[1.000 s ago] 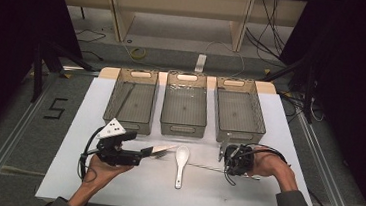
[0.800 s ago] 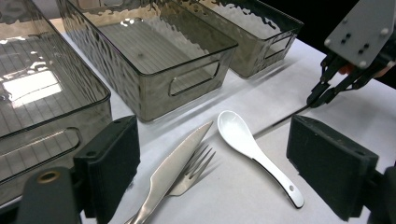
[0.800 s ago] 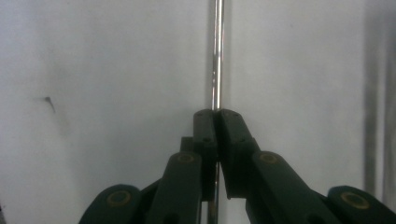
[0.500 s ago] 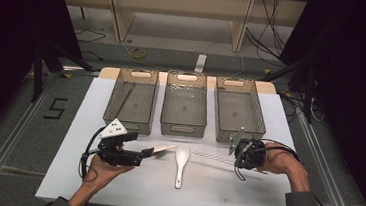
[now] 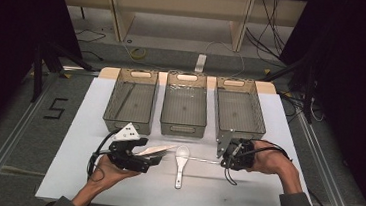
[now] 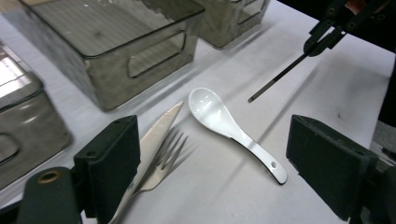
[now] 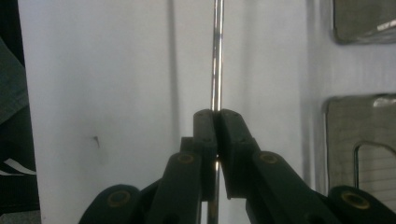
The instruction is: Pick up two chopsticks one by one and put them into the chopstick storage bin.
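At lower left of the high view, the left gripper point(image 5: 152, 159) is hovering with jaws spread wide and empty, having crept slightly rightward over the knife point(image 6: 156, 135) and fork point(image 6: 163, 158). At centre the white spoon point(image 5: 181, 158) is lying untouched below the three grey bins point(image 5: 182, 129). At right, the right gripper point(image 5: 223, 159) is pinching a thin metal rod point(image 5: 203, 160), jaws closed tight on it; its hand has shifted a little, so sorting seems to be under way. The left gripper view is showing the rod raised off the table, while the right gripper view is revealing the clamp itself
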`<state>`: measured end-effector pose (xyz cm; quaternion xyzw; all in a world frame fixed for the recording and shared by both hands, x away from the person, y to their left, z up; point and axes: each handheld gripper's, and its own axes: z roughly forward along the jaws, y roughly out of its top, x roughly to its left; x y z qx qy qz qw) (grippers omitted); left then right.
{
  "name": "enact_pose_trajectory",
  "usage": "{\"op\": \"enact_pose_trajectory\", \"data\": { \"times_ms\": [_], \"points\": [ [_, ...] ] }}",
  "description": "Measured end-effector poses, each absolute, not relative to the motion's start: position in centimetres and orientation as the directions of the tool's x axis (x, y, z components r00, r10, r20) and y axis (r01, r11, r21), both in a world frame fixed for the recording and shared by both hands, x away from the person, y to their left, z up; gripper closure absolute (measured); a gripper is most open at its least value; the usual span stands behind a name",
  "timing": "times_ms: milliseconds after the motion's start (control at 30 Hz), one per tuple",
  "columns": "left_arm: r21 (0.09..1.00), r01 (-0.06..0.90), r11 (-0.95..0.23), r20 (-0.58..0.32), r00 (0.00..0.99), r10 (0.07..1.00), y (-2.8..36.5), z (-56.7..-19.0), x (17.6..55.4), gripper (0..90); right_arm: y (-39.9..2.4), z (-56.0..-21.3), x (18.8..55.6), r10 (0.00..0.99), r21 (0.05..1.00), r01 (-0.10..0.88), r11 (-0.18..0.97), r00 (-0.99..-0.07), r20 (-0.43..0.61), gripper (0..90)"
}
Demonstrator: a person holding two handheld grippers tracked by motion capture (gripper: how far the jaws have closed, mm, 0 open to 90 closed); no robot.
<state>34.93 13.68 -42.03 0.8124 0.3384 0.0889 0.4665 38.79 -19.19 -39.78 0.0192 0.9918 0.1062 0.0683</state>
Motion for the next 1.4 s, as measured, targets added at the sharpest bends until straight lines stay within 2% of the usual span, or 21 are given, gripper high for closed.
{"op": "enact_pose_trajectory", "data": {
  "times_ms": [300, 633, 800, 967, 1233, 1267, 1400],
  "points": [
    [0.778, 0.415, -0.471, -0.093, 0.818, 0.567, 11.7, -42.0, 35.2, 17.4, -17.8, -39.5, 38.1, 0.011, 0.208, -0.020, 0.978, -0.989, -0.145, 86.2],
    [0.732, 0.391, -0.557, -0.082, 0.863, 0.498, 9.8, -42.2, 35.6, 20.7, -17.1, -39.5, 37.6, -0.014, 0.204, -0.045, 0.978, -0.988, -0.152, 86.2],
    [0.686, 0.371, -0.626, -0.057, 0.885, 0.462, 8.7, -42.9, 35.9, 26.0, -16.8, -39.1, 37.1, -0.031, 0.219, -0.066, 0.973, -0.987, -0.160, 86.2],
    [0.671, 0.362, -0.647, -0.069, 0.899, 0.433, 8.3, -42.9, 35.9, 40.4, -16.2, -38.8, 36.6, -0.052, 0.213, -0.087, 0.973, -0.985, -0.164, 86.2],
    [0.634, 0.336, -0.696, -0.040, 0.914, 0.404, 7.5, -43.4, 35.9, 46.1, -15.8, -38.3, 36.0, -0.079, 0.207, -0.116, 0.971, -0.980, -0.181, 86.3],
    [0.633, 0.329, -0.701, -0.036, 0.917, 0.398, 7.4, -43.4, 35.9, 49.4, -15.8, -38.1, 35.8, -0.082, 0.204, -0.119, 0.972, -0.979, -0.185, 86.3],
    [0.620, 0.317, -0.718, -0.027, 0.923, 0.384, 7.3, -43.4, 35.9, 52.7, -15.7, -38.1, 35.7, -0.083, 0.207, -0.124, 0.971, -0.977, -0.196, 86.3]
  ]
}}
